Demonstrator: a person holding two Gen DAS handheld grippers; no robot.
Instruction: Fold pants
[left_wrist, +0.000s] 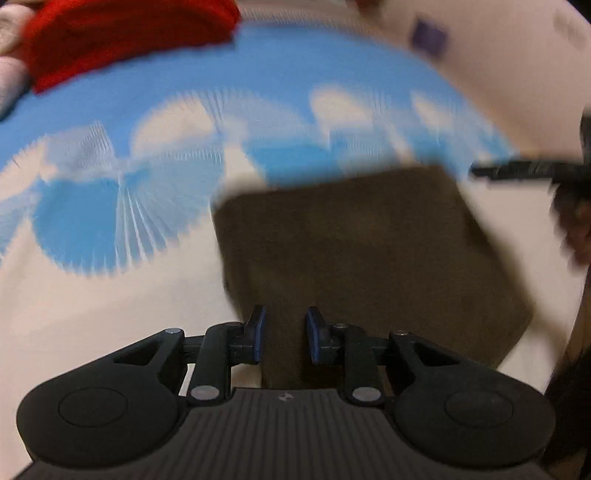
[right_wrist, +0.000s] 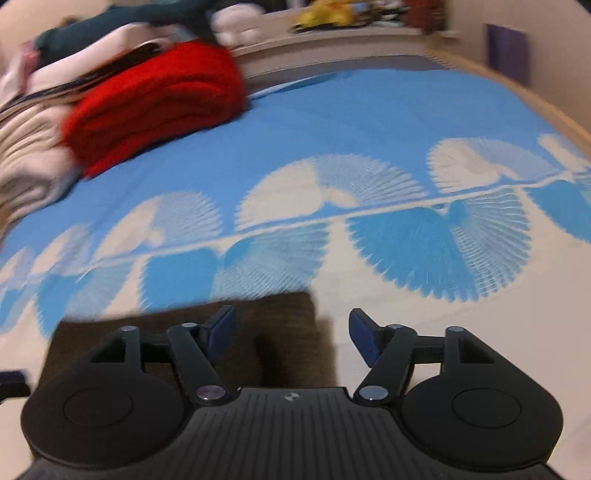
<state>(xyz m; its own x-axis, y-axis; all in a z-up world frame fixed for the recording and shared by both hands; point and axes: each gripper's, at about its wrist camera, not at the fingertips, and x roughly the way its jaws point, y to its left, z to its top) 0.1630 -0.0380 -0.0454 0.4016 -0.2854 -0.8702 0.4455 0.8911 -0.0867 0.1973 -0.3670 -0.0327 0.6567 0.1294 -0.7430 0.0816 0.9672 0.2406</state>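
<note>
Left tongs (left_wrist: 284, 334) nearest in the left wrist view, blue pads (left_wrist: 258, 332) slightly apart, nothing between them, hanging over folded brown pants (left_wrist: 369, 258). Pants flat on a bed sheet (left_wrist: 110, 295), blue and cream. Red blanket (left_wrist: 122, 37) far behind.

Right tongs (right_wrist: 291, 334) wide apart in the right wrist view, empty, above the pants' (right_wrist: 280, 314) corner. Red blanket (right_wrist: 159, 99) against piled laundry (right_wrist: 33, 155) at the far left.
</note>
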